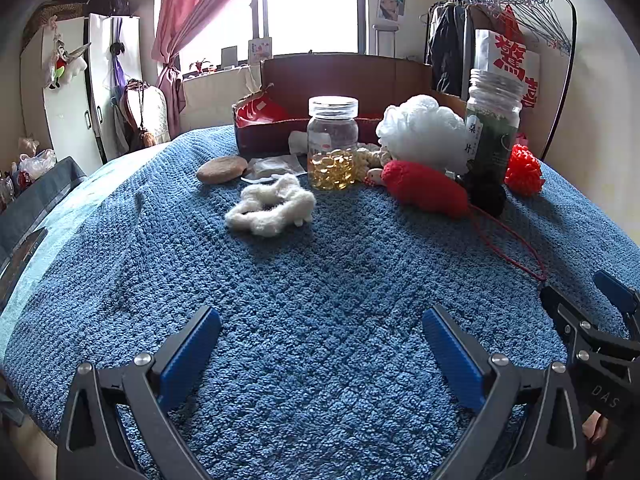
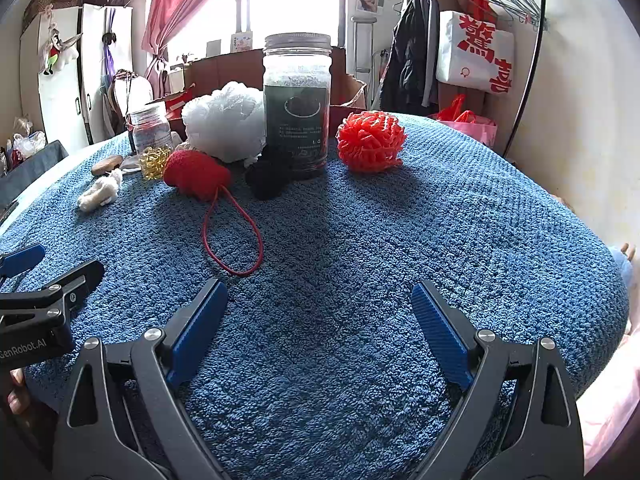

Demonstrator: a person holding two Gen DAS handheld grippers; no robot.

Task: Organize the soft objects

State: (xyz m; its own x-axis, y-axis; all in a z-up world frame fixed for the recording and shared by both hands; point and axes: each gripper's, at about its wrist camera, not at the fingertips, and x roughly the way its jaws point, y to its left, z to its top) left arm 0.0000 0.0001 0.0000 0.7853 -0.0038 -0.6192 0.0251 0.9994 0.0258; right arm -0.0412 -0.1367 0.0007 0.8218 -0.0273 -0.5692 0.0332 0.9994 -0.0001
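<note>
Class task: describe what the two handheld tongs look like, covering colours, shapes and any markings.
Both tongs, left and right, have black, cut-out triangular arms, silver round bolts and ribbed blue pads. White lettering marks the bodies: "GenRobot.AI" on the left, "DAS" on the right. No cables or sleeves show.

The left tongs [image 1: 322, 354] are showing black angular arms with silver screws and ribbed blue pads. The right tongs [image 2: 319, 330] are looking identical, with white "GenRobot.AI" lettering visible on the left body.
</note>
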